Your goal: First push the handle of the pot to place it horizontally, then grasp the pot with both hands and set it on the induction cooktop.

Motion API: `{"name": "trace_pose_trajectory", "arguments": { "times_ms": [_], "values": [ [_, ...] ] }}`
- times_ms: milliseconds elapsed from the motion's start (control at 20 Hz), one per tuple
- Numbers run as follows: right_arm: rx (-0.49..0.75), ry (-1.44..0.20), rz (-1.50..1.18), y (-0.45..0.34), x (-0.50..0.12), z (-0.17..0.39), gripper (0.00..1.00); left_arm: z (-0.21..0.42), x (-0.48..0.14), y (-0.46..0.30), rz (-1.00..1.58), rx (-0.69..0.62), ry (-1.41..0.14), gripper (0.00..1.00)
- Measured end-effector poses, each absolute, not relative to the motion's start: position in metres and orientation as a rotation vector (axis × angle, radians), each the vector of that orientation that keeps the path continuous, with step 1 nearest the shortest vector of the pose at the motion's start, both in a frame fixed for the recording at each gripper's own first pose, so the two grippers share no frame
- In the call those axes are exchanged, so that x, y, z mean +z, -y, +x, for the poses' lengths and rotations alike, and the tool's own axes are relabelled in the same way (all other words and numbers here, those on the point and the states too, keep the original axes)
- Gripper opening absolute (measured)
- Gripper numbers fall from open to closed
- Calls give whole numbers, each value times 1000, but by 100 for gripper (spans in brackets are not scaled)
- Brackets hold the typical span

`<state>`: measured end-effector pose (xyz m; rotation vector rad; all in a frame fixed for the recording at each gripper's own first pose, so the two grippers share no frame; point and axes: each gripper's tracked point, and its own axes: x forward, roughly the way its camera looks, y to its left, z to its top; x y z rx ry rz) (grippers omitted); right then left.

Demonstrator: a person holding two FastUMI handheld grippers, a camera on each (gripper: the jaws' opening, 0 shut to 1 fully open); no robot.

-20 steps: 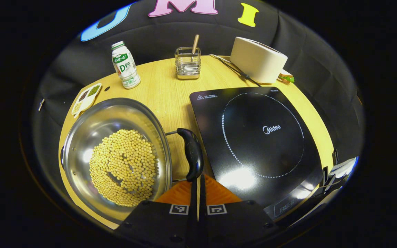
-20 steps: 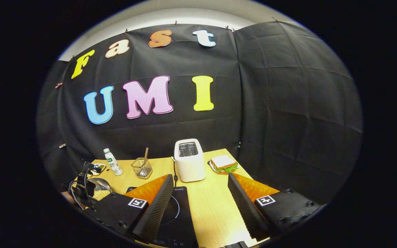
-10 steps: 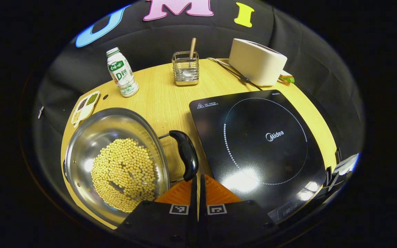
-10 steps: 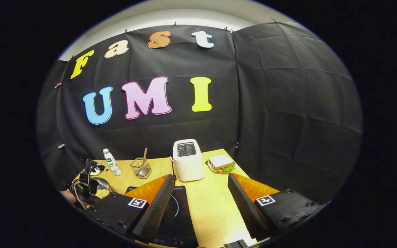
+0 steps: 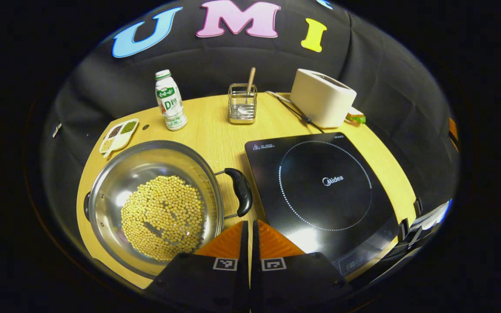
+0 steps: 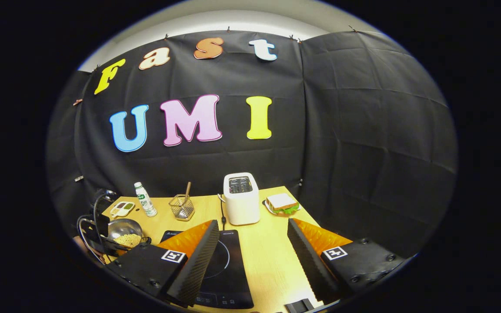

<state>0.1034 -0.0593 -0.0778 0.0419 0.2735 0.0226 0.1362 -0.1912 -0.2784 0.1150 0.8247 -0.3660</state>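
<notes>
Pot (image 5: 115, 174) of beans sits beside the cooktop (image 5: 320, 191), left claw (image 5: 249, 230) closed empty, right claw (image 6: 250, 243) wide open.

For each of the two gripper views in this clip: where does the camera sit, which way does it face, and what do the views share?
Left gripper view: rides the left gripper, tilted down at the pot of beans and the cooktop; its closed fingers show.
Right gripper view: rides the right gripper, held level toward the booth wall; its open fingers show.
Shared: table, pot, cooktop, toaster, bottle, wire holder.
</notes>
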Motion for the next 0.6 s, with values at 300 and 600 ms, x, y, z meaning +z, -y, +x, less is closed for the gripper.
{"name": "trace_pose_trajectory", "arguments": {
  "times_ms": [300,600],
  "values": [
    [112,-313,28,12,-90,103,99,120,-223,160,-12,-353,-652,23],
    [230,-359,24,-59,-101,110,98,116,-185,76,-116,-222,-559,95]
  ]
}}
